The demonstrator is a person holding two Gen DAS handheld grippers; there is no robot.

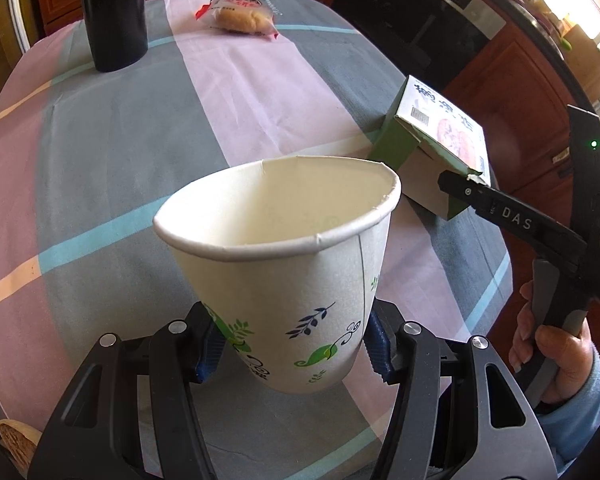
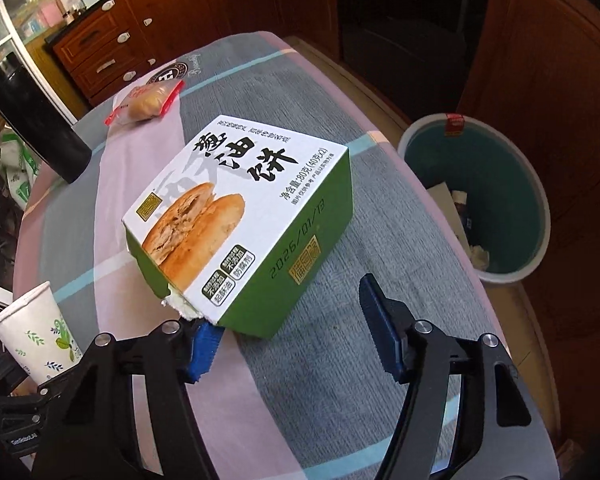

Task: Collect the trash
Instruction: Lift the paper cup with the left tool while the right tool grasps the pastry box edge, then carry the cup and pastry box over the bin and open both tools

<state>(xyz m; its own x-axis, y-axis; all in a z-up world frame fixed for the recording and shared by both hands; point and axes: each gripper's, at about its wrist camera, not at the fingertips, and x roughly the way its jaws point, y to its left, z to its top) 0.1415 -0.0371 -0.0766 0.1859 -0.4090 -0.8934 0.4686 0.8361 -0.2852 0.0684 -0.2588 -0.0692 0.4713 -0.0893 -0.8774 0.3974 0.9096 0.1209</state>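
Presently the left gripper's point(image 1: 292, 350) fingers clamp the white leaf-printed paper cup point(image 1: 278, 256), while the right gripper's point(image 2: 288, 330) fingers, spread open, straddle the green-and-white cardboard pastry box's point(image 2: 240, 220) near corner: closing on it looks next.

From here my paper cup point(image 1: 276, 264) hides the table point(image 1: 112, 152) behind it, the black bottle point(image 1: 114, 12) at the far-left corner is cropped, and the bin's point(image 2: 476, 196) contents are indistinct.
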